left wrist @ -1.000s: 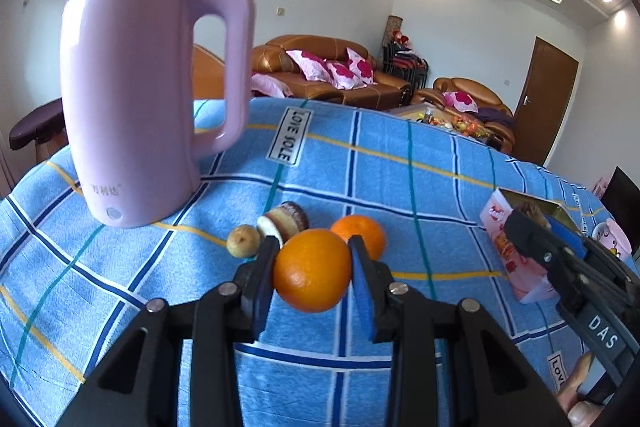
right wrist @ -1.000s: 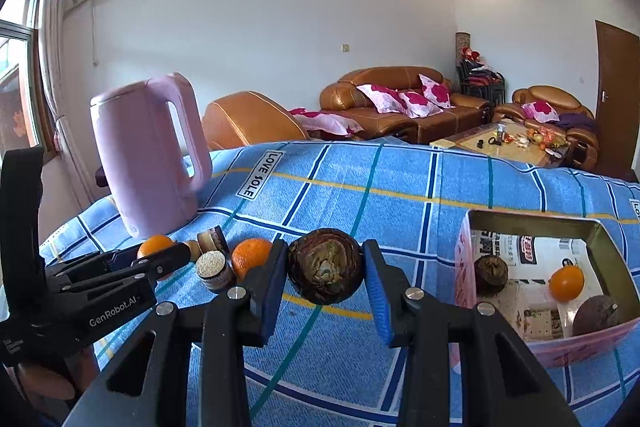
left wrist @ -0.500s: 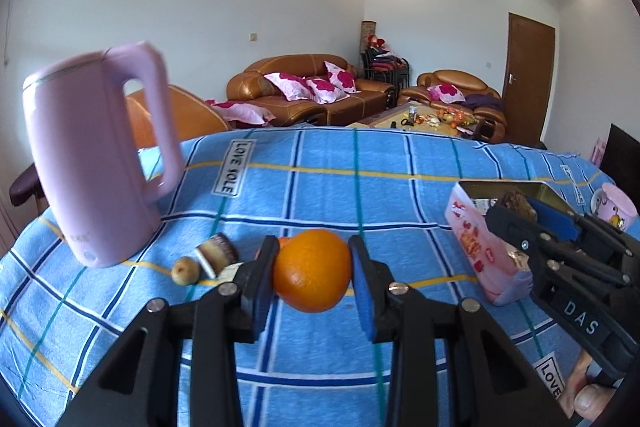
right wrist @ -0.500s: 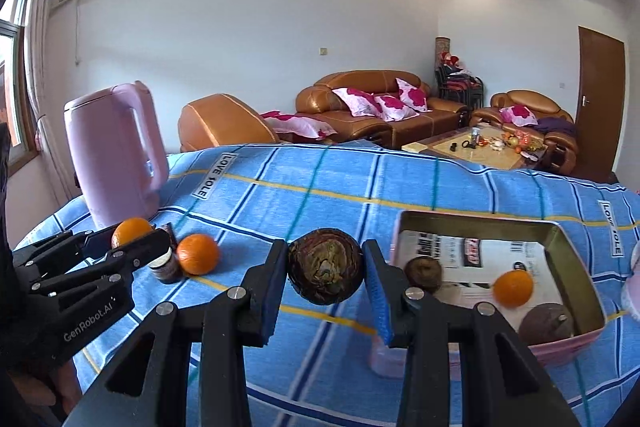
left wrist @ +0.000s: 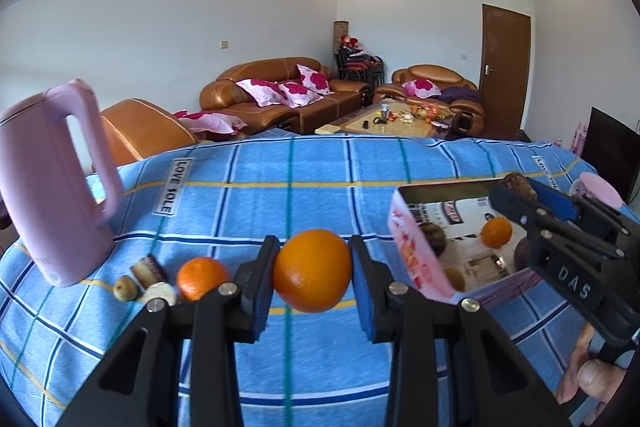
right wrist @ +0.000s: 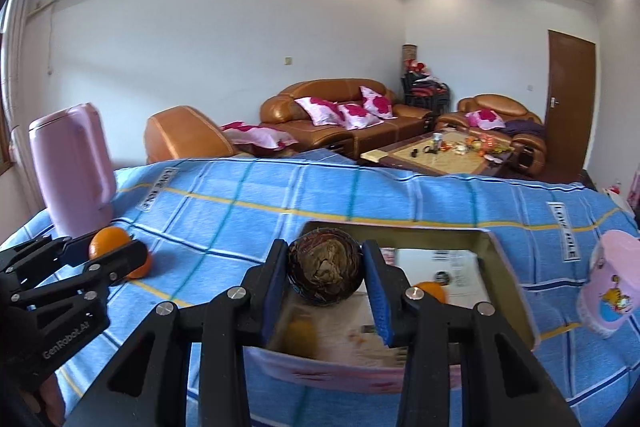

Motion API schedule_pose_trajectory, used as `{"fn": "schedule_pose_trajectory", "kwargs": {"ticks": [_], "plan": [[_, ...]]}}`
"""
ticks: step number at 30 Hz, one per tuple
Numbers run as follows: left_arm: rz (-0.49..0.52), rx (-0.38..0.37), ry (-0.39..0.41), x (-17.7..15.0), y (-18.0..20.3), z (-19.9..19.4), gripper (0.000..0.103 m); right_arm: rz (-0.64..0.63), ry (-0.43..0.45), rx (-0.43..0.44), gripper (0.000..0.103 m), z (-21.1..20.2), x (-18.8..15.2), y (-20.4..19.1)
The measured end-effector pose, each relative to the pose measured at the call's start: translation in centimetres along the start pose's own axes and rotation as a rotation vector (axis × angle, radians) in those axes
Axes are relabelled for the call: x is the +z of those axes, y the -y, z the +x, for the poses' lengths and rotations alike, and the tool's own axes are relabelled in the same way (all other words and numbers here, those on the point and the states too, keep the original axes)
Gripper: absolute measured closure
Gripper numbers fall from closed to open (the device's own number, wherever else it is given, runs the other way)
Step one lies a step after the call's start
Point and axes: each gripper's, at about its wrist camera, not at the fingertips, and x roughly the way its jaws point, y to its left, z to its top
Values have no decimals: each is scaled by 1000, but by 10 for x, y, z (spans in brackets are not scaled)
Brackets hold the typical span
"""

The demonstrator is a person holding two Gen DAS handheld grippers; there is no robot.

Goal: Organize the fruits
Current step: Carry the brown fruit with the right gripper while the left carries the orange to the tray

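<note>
My left gripper (left wrist: 313,271) is shut on an orange (left wrist: 312,269) and holds it above the blue checked cloth, left of the pink-sided box (left wrist: 412,259). My right gripper (right wrist: 326,273) is shut on a dark brown round fruit (right wrist: 326,267) and holds it over the box (right wrist: 508,267), which holds a small orange (right wrist: 430,287) and other fruit. A second orange (left wrist: 201,277), a small greenish fruit (left wrist: 125,287) and brown-and-white pieces (left wrist: 149,269) lie on the cloth at the left.
A tall pink kettle (left wrist: 52,187) stands at the left of the table. A small pink cup (right wrist: 612,287) stands right of the box. Sofas and a coffee table lie beyond the table's far edge.
Both grippers have moved right with their fruit. The right gripper now hangs over the box instead of left of it. The left gripper has come closer to the box.
</note>
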Motion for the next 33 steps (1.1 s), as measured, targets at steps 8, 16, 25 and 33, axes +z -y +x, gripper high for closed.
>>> {"fn": "schedule_pose_trajectory", "kwargs": {"ticks": [8, 16, 25, 33], "plan": [[11, -61, -3, 10, 32, 14, 66, 63, 23, -96, 63, -6, 6, 56], [38, -139, -22, 16, 74, 34, 66, 124, 20, -175, 63, -5, 9, 102], [55, -180, -92, 15, 119, 65, 66, 110, -54, -217, 63, 19, 5, 108], [53, -158, -127, 11, 123, 76, 66, 103, -159, -170, 63, 43, -5, 105]]}}
